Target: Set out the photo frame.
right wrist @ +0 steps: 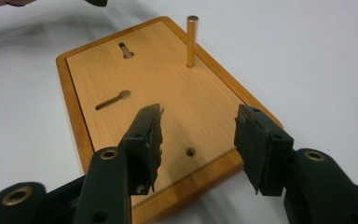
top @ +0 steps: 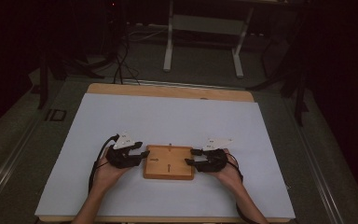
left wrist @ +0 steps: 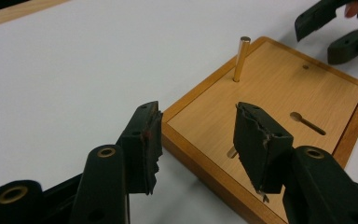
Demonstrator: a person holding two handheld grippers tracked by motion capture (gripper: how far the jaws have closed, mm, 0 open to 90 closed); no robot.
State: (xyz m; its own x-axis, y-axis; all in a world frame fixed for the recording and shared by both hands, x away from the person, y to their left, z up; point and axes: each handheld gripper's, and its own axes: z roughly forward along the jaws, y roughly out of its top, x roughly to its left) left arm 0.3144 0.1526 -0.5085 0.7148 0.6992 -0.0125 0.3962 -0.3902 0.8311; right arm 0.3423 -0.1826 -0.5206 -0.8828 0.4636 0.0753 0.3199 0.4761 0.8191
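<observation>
High view: wooden board point(top: 168, 162) between both claws.

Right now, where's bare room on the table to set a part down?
The white sheet beyond the wooden board lies bare, as do its outer left and right margins. Crowded: the board's short ends, flanked by the left gripper and right gripper.

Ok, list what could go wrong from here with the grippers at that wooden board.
1. The left gripper straddles the near corner of the board with its fingers open; closing there may only pinch the edge and tilt or slide the board on the white sheet.
2. The thin brass pin stands upright near the board's edge; the right gripper, hovering open over the board, could knock or bend it.
</observation>
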